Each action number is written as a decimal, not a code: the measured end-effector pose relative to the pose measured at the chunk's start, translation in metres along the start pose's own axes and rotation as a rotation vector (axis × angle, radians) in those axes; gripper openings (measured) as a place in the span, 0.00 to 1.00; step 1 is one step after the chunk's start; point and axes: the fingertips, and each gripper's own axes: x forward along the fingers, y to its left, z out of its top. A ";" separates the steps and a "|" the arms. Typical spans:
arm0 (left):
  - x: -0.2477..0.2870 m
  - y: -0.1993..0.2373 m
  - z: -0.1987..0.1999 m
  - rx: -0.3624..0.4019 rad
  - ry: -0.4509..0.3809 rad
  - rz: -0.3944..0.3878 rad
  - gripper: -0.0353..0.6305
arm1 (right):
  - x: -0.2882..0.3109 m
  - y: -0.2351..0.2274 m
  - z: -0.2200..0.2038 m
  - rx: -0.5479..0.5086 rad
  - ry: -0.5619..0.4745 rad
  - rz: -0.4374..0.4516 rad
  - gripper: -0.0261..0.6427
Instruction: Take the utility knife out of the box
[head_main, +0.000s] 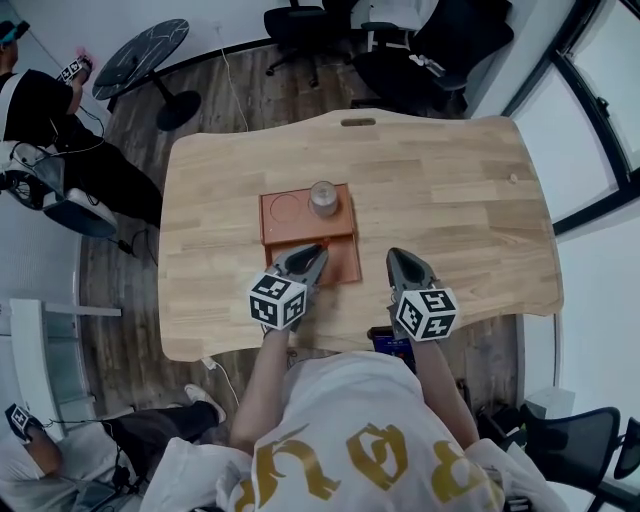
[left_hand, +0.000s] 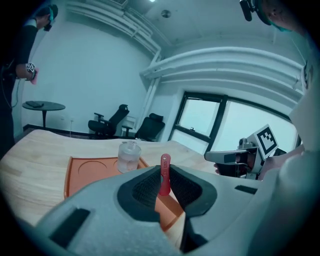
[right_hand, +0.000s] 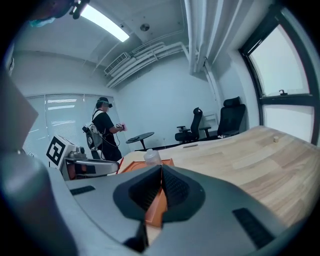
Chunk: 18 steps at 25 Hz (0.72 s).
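1 utility knife (left_hand: 164, 172), red, is sitting upright betw. the pads of the left tool (left_hand: 164, 174), which is pinching it at a narrow gap. Its top end is poking up above the jaws, and the lower end is hiding behind the pads. In the head view the left tool (head_main: 303, 262) is hovering over the near right corner of the 1 orange box (head_main: 272, 232), so the knife is in the tool, not lying on the box floor.

The right tool (right_hand: 161, 172) is showing jaws pressed together w/ nothing betw. them. It is hanging beside the box over bare worktop (head_main: 450, 200), next to the left tool.

1 clear jar (head_main: 323, 198) is standing in the box's far half, w/ 1 round recess beside it. That makes 2 tools, each carrying 1 marker cube.
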 end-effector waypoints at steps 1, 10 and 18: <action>-0.005 -0.001 0.004 0.005 -0.016 0.007 0.14 | -0.002 0.002 0.003 -0.004 -0.010 0.000 0.06; -0.048 -0.019 0.038 0.103 -0.172 0.101 0.14 | -0.022 0.022 0.039 -0.014 -0.113 0.021 0.06; -0.072 -0.018 0.054 0.151 -0.259 0.165 0.14 | -0.027 0.043 0.043 -0.039 -0.115 0.067 0.06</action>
